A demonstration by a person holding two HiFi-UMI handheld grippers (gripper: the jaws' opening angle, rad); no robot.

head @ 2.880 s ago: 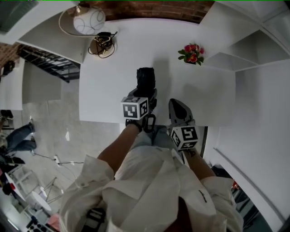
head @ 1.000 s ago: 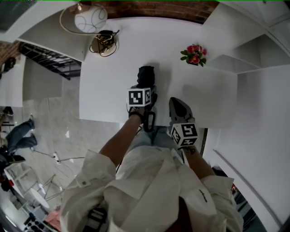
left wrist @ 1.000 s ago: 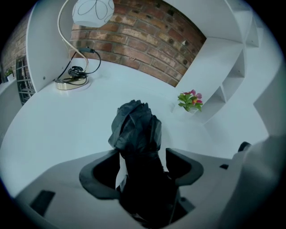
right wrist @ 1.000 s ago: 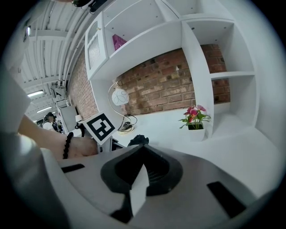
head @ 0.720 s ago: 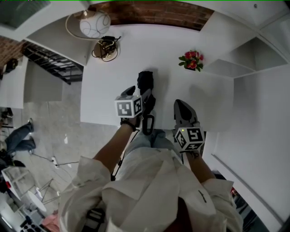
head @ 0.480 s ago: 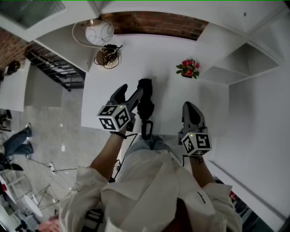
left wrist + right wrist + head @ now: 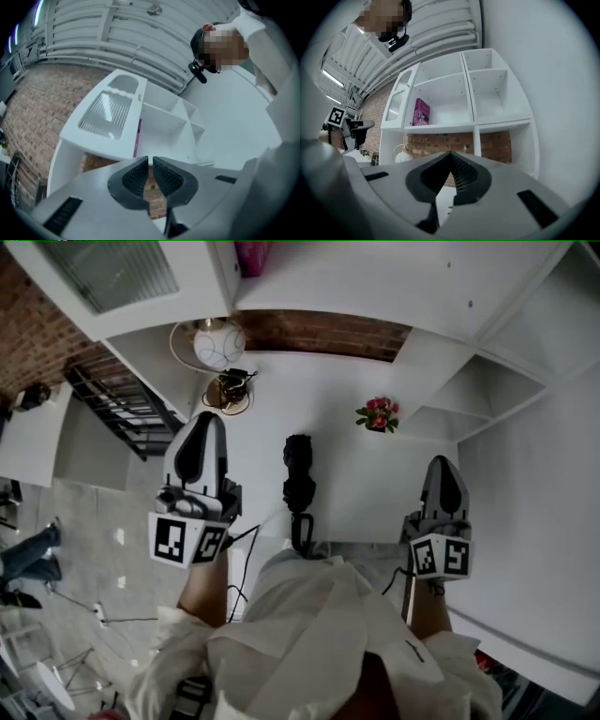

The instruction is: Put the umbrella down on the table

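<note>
**A:** Where is the umbrella?

**B:** The folded black umbrella (image 7: 298, 476) lies flat on the white table (image 7: 375, 488). It runs from far to near, with its handle loop at the near edge, just in front of the person. Nothing touches it.

**A:** And the tongs?

**B:** The left tongs (image 7: 201, 424) are held up to the left of the umbrella, well apart from it, by the table's left edge. They are pressed together with nothing between them. The right tongs (image 7: 442, 471) hang well to the right, also pressed together and empty.

**A:** What lies beyond them?

**B:** In the right gripper view, a white shelf unit (image 7: 487, 93) with a purple book (image 7: 422, 111) in one compartment, and a brick wall (image 7: 440, 139) below.

**A:** Anything else on the table?

**B:** A small pot of red flowers (image 7: 377, 414) stands far right of the umbrella. A round white lamp (image 7: 217, 343) is at the far left corner. Just beside the lamp is some small dark clutter I cannot make out.
</note>
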